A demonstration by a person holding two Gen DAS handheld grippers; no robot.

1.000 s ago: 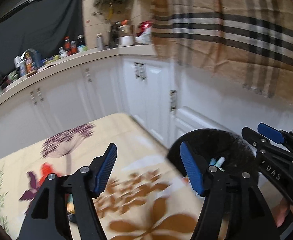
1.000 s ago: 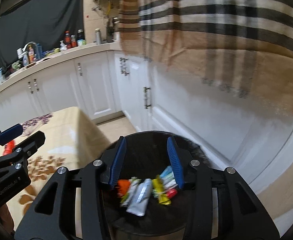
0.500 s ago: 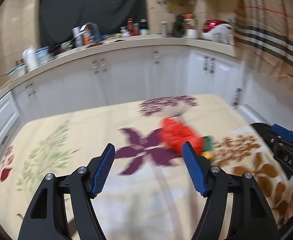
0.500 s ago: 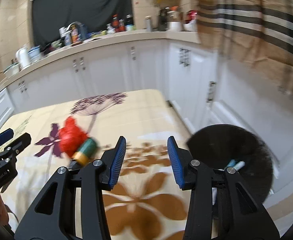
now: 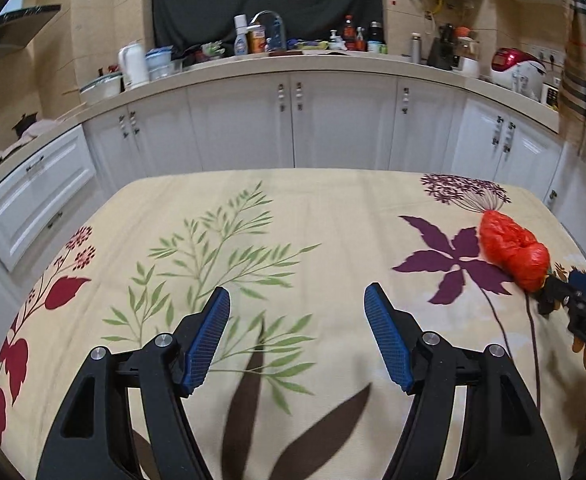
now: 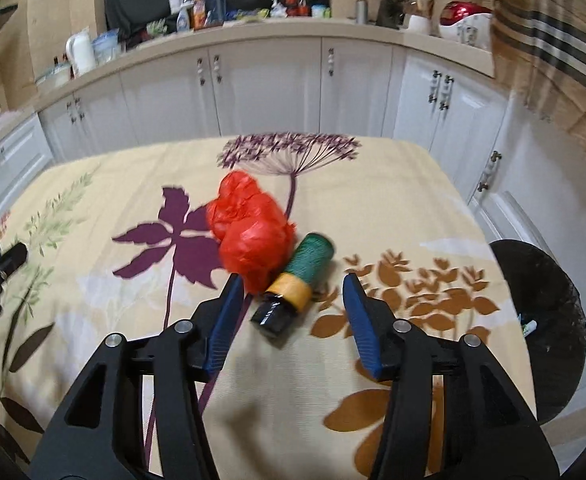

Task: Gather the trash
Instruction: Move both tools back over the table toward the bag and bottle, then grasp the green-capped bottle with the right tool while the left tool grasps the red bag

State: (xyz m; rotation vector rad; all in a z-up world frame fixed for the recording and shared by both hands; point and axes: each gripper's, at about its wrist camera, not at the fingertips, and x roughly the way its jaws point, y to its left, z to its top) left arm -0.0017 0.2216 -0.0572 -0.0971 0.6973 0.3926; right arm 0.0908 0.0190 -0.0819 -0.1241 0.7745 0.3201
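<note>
Approach step: right gripper [image 6: 289, 304], jaws just widened and empty (left gripper [image 5: 297, 332] likewise open, empty), must close on the green bottle [image 6: 295, 286].

In the right wrist view, the black bin [image 6: 541, 320] beside the table's right edge is being cut off by the picture's rim, and the items inside it are showing too small to identify. The red plastic bag [image 6: 249, 232] is hiding one side of the green bottle [image 6: 297, 284], whose label is blurring. The bottles on the counter [image 5: 333, 62] are appearing too small to read.
</note>
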